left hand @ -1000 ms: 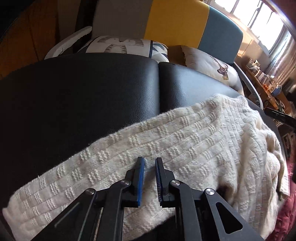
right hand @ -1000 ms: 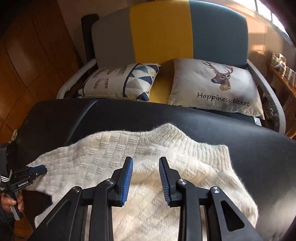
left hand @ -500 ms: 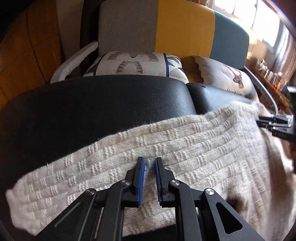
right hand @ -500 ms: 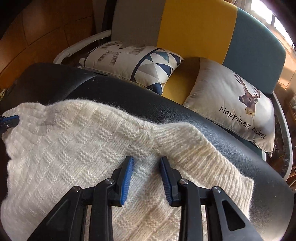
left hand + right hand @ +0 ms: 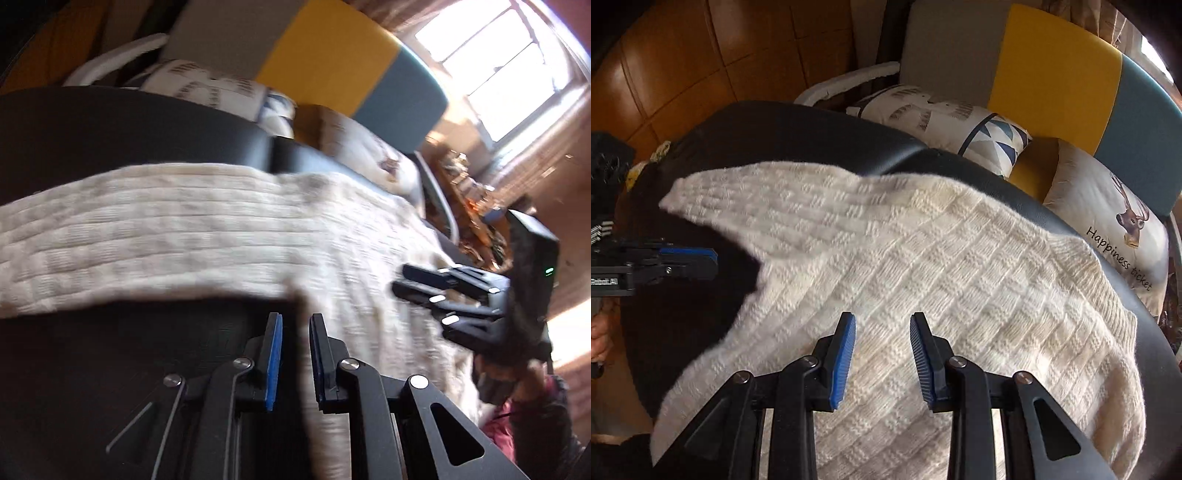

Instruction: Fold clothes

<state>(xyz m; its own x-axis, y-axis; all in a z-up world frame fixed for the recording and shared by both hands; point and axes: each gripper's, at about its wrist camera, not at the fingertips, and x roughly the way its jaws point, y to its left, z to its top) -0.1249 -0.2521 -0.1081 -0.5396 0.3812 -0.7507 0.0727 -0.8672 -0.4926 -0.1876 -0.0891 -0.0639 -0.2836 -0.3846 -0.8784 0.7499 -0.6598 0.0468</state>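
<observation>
A cream knitted sweater (image 5: pixel 923 258) lies flat on a black padded surface (image 5: pixel 812 140), one sleeve stretched out to the left. My right gripper (image 5: pixel 882 332) hovers open over the sweater's body with nothing between its fingers. My left gripper (image 5: pixel 714 260) is over bare black padding beside the armpit notch, apart from the sleeve. In the blurred left wrist view the sweater (image 5: pixel 184 229) runs across the frame. There my left gripper (image 5: pixel 295 332) shows a narrow gap that holds nothing, with the sweater's side edge below it. My right gripper (image 5: pixel 400 278) appears at the right above the knit.
Behind the padded surface (image 5: pixel 110 129) stands a grey, yellow and teal sofa (image 5: pixel 1052 74) with a patterned pillow (image 5: pixel 942 114) and a deer pillow (image 5: pixel 1115 221). Wooden floor (image 5: pixel 683 66) lies at the left. A cluttered side table (image 5: pixel 472 192) stands below a bright window (image 5: pixel 498 66).
The left gripper has come off the sleeve end and now sits over the black padding near the armpit. The sleeve lies spread out to the left. The left camera has swung and blurred.
</observation>
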